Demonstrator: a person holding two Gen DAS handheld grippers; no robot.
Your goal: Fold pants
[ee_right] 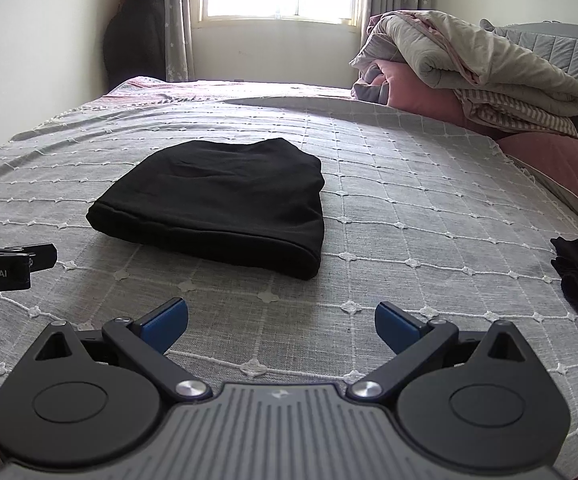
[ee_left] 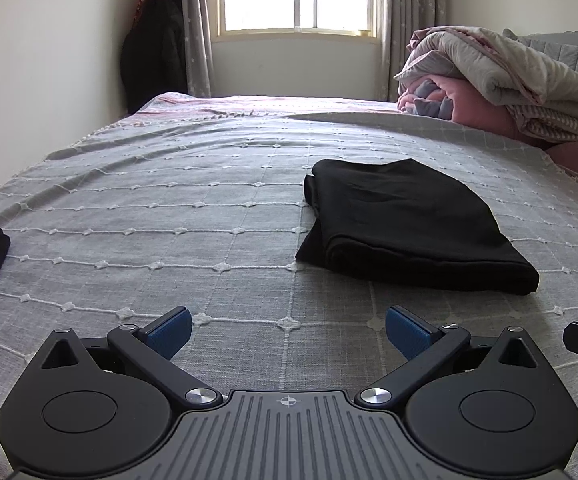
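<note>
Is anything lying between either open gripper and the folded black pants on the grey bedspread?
Nothing visible. Only bare grey quilted bedspread separates the left gripper and right gripper from the folded black pants.

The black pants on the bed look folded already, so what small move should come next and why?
Probably keep both grippers back and leave the bundle alone. The black pants lie as a compact folded stack on the grey bedspread, edges roughly aligned. The left gripper and right gripper are both open, empty and clear of the fabric, so no further fold seems needed.
</note>
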